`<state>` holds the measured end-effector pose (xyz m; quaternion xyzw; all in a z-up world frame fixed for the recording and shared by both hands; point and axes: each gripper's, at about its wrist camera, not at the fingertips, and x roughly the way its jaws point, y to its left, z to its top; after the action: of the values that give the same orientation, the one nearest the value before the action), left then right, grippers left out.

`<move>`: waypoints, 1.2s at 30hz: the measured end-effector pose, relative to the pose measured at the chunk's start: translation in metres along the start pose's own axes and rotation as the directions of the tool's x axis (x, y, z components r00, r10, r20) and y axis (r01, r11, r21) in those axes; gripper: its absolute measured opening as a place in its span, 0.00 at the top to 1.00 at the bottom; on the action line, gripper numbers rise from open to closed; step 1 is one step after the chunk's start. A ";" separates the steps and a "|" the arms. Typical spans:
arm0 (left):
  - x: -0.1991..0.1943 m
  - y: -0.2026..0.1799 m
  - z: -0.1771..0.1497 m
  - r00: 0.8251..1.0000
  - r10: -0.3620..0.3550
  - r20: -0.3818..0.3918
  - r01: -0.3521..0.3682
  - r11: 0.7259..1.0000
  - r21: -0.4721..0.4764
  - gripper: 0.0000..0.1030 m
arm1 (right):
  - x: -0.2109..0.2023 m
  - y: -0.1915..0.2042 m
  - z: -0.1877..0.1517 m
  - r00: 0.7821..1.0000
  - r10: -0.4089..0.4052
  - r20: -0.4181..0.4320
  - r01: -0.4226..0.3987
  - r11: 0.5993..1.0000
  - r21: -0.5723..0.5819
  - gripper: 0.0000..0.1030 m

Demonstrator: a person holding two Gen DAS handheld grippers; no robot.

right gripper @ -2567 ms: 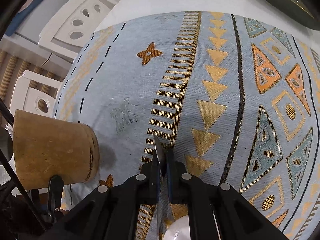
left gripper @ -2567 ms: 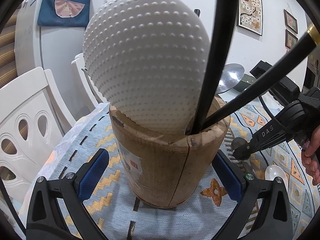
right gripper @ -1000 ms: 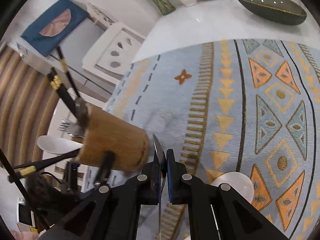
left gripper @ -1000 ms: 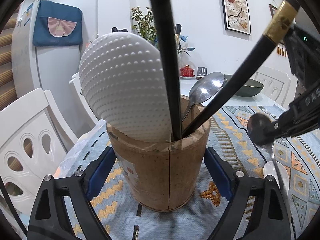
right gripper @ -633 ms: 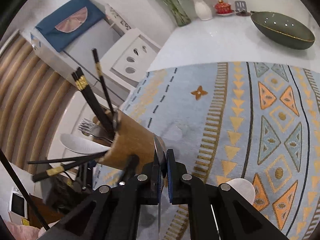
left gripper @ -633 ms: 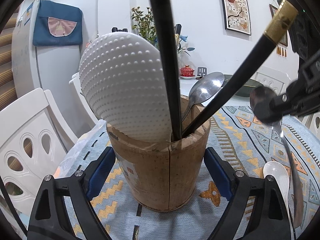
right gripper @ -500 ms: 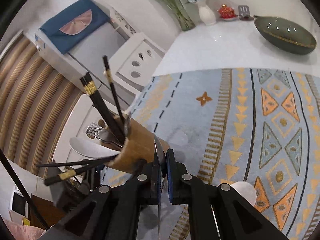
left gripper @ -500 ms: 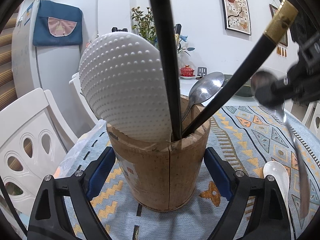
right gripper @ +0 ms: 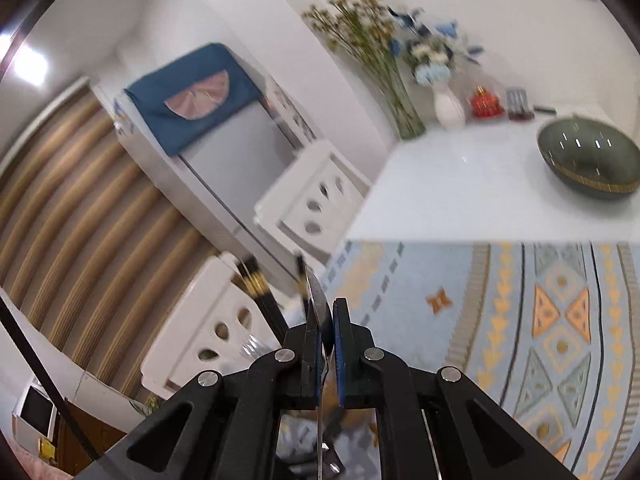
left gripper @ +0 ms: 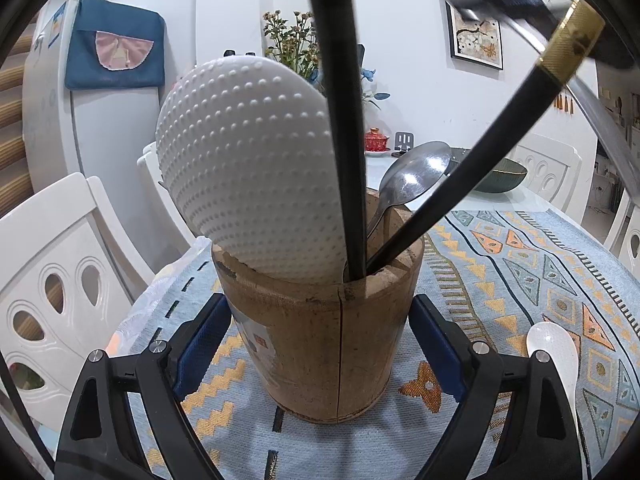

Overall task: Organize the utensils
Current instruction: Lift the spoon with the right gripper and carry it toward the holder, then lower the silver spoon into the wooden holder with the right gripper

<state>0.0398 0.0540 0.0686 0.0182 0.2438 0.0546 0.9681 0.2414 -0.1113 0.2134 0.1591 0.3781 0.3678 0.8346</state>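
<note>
1. We see the left tongs [left gripper: 320,344] standing wide, their blue pads [left gripper: 200,344] set against both sides of the wooden holder [left gripper: 320,340], which stands upright on the patterned cloth [left gripper: 520,264] covering the desk [right gripper: 460,192].
2. In the holder we note a white dimpled rice paddle [left gripper: 248,168], black chopsticks [left gripper: 340,120] (one tipped with a gold band) and a steel spoon [left gripper: 416,172].
3. We find the right tongs [right gripper: 327,320] nearly closed, gripping a thin metal utensil [right gripper: 316,292] edge-on between the pads; its type cannot be told.
4. A white ceramic spoon [left gripper: 554,344] lies on the cloth just beside the right-hand finger of the left tongs.
5. A dark green bowl [right gripper: 588,164] rests on the bare desk, well apart from the holder.
</note>
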 end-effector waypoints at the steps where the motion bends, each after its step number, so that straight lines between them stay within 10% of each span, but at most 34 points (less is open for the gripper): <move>1: 0.000 0.000 0.000 1.000 0.000 -0.001 0.000 1.000 0.000 0.12 | 0.001 0.005 0.006 1.000 0.013 0.021 -0.013 1.000 -0.013 0.96; 17: 0.003 0.002 -0.001 1.000 -0.010 -0.019 0.010 1.000 -0.007 0.11 | 0.039 0.052 0.017 0.966 0.183 0.181 -0.141 0.964 -0.224 0.95; 36: 0.006 0.001 -0.002 0.999 -0.011 -0.032 0.010 1.000 -0.008 0.11 | 0.068 0.042 -0.017 0.977 0.108 0.181 -0.061 0.966 -0.250 0.94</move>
<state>0.0442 0.0555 0.0644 0.0122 0.2590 0.0508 0.9645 0.2385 -0.0332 0.1899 0.1068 0.2402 0.4294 0.8640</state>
